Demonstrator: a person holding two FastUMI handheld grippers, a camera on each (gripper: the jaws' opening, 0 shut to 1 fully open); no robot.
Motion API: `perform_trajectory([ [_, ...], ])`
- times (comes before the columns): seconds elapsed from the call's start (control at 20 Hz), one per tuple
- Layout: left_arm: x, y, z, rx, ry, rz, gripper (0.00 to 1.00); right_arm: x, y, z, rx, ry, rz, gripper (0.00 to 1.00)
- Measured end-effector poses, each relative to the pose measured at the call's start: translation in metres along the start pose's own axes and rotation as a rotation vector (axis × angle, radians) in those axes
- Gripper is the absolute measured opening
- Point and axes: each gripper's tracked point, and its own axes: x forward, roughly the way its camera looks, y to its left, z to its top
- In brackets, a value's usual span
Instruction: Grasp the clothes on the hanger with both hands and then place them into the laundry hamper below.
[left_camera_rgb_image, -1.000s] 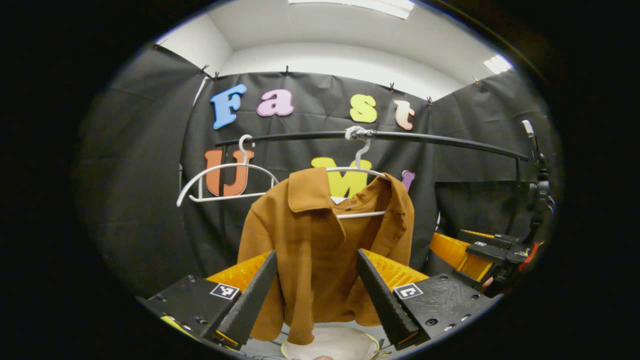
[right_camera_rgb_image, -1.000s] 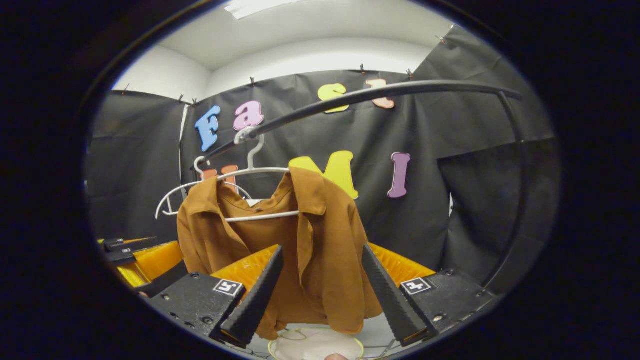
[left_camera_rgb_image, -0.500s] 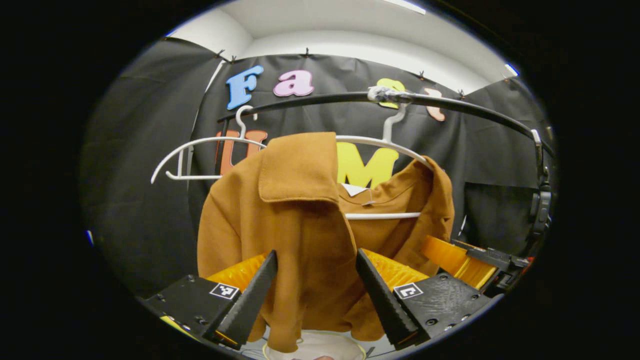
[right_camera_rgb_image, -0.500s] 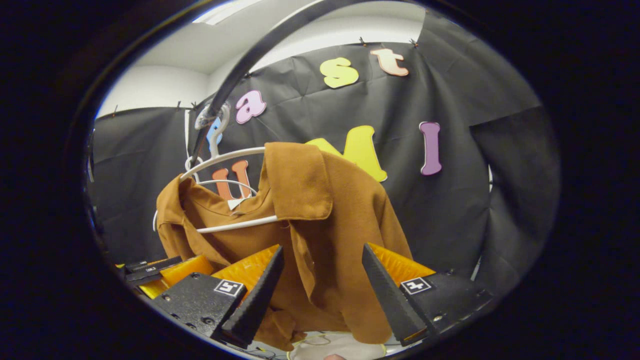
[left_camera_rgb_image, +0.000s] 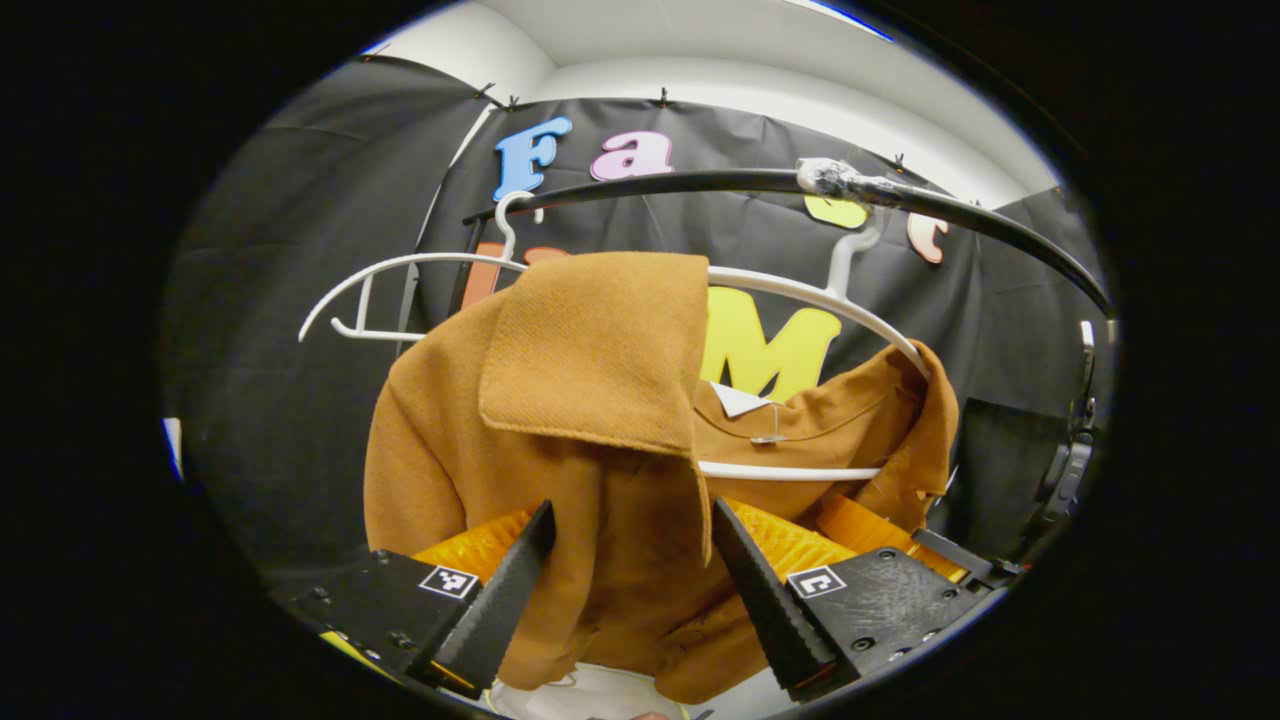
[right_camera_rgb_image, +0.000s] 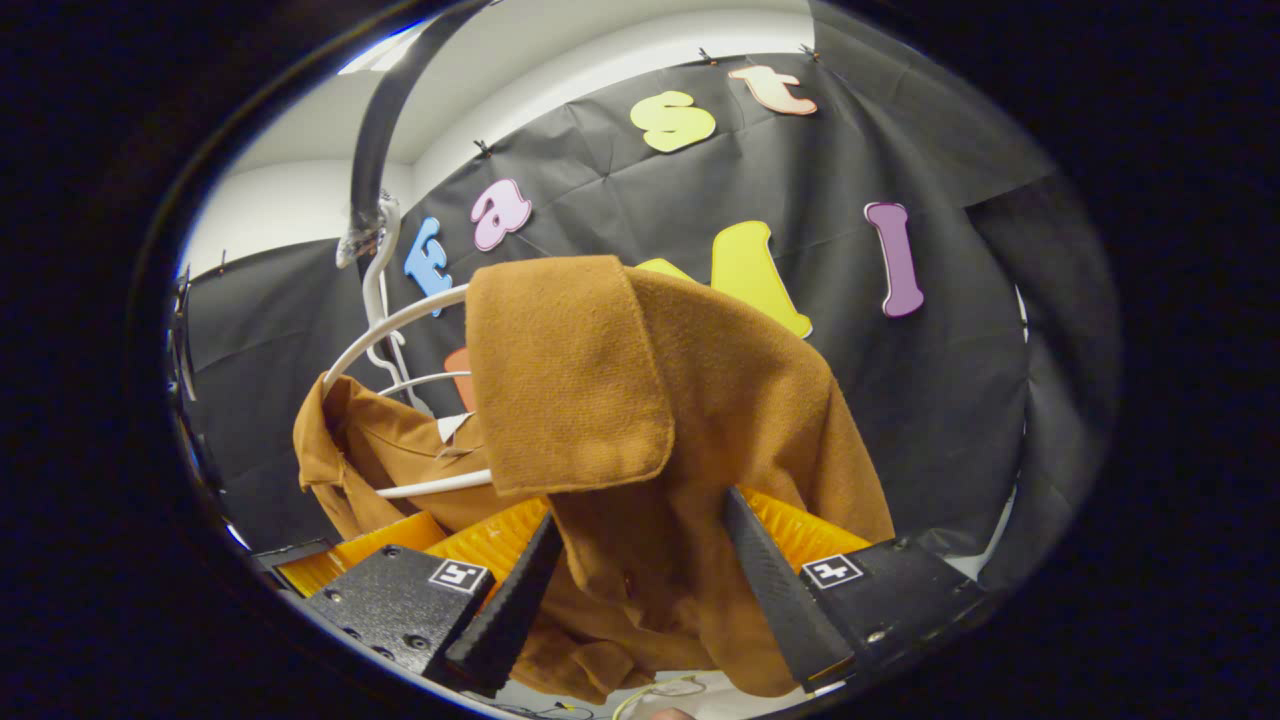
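Your left gripper (left_camera_rgb_image: 632, 570) is wide apart around the brown jacket (left_camera_rgb_image: 590, 440), ready to pinch under its collar at 12 o'clock. Your right gripper (right_camera_rgb_image: 640, 570) gapes too, the jacket hanging on its white hanger (right_camera_rgb_image: 400, 320) at 10 o'clock.

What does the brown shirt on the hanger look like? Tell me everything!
The brown shirt is rust-brown cloth with a woven look, a wide flat collar and a small white tag inside the neck. It hangs open on a white hanger, which hooks over a black rail. Its lower part droops between the spread fingers of the left gripper and the right gripper. Neither is pinching it.
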Motion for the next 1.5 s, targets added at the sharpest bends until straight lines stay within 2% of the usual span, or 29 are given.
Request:
perform_trajectory([
  [0.1, 0.005, 0.01, 0.0, -0.014, 0.005, 0.054, 1.0, 0.006, -0.002, 0.002, -0.001, 0.003, -0.004, 0.94],
  [0.15, 0.008, 0.01, 0.002, -0.032, -0.002, 0.066, 0.97, 0.009, -0.003, 0.003, -0.001, 0.001, -0.006, 0.98],
  [0.25, 0.013, 0.011, 0.006, -0.062, -0.015, 0.084, 1.0, 0.01, -0.007, 0.002, 0.004, 0.003, -0.014, 0.9],
  [0.35, 0.015, 0.015, 0.008, -0.059, -0.028, 0.107, 0.92, 0.01, -0.009, 0.002, 0.007, 0.0, -0.018, 0.85],
  [0.4, 0.016, 0.018, 0.008, -0.04, -0.029, 0.12, 0.95, 0.01, -0.008, 0.001, 0.003, -0.001, -0.02, 0.87],
  [0.45, 0.018, 0.022, 0.006, -0.017, -0.025, 0.135, 0.84, 0.011, -0.009, 0.003, -0.006, 0.0, -0.025, 0.79],
  [0.5, 0.018, 0.025, 0.005, 0.007, -0.025, 0.147, 0.73, 0.01, -0.012, 0.003, -0.013, -0.003, -0.032, 0.81],
  [0.55, 0.017, 0.026, 0.003, 0.03, -0.02, 0.15, 0.62, 0.007, -0.016, 0.004, -0.018, -0.008, -0.043, 0.72],
  [0.6, 0.014, 0.032, 0.001, 0.05, -0.014, 0.166, 0.51, 0.002, -0.019, 0.003, -0.018, -0.013, -0.05, 0.72],
  [0.65, 0.011, 0.036, -0.001, 0.063, -0.003, 0.175, 0.4, -0.002, -0.021, 0.002, -0.015, -0.011, -0.056, 0.6],
  [0.7, 0.008, 0.034, -0.003, 0.07, 0.007, 0.16, 0.29, -0.004, -0.025, 0.002, -0.012, -0.006, -0.064, 0.6],
  [0.75, 0.009, 0.03, -0.002, 0.062, 0.003, 0.129, 0.18, -0.005, -0.03, 0.002, -0.01, -0.01, -0.079, 0.47],
  [0.8, 0.007, 0.027, -0.001, 0.053, -0.002, 0.102, 0.06, -0.009, -0.032, 0.004, -0.013, -0.014, -0.089, 0.46],
  [0.85, 0.002, 0.032, 0.0, 0.047, -0.01, 0.103, 0.13, -0.014, -0.035, 0.005, -0.016, -0.019, -0.097, 0.39],
  [0.9, 0.001, 0.033, 0.0, 0.036, -0.012, 0.094, 0.0, -0.02, -0.038, 0.006, -0.019, -0.029, -0.106, 0.37],
  [1.05, -0.009, 0.025, 0.002, -0.025, -0.013, 0.005, 0.02, -0.035, -0.059, 0.014, -0.041, -0.073, -0.184, 0.28],
  [1.1, -0.013, 0.027, 0.005, -0.033, -0.02, -0.006, 0.07, -0.041, -0.064, 0.015, -0.051, -0.089, -0.21, 0.24],
  [1.15, -0.016, 0.031, 0.006, -0.031, -0.026, -0.009, 0.02, -0.047, -0.067, 0.017, -0.054, -0.103, -0.221, 0.18],
  [1.5, -0.041, 0.054, 0.033, -0.065, -0.077, -0.04, 0.02, -0.078, -0.087, 0.039, -0.073, -0.209, -0.315, 0.12],
])
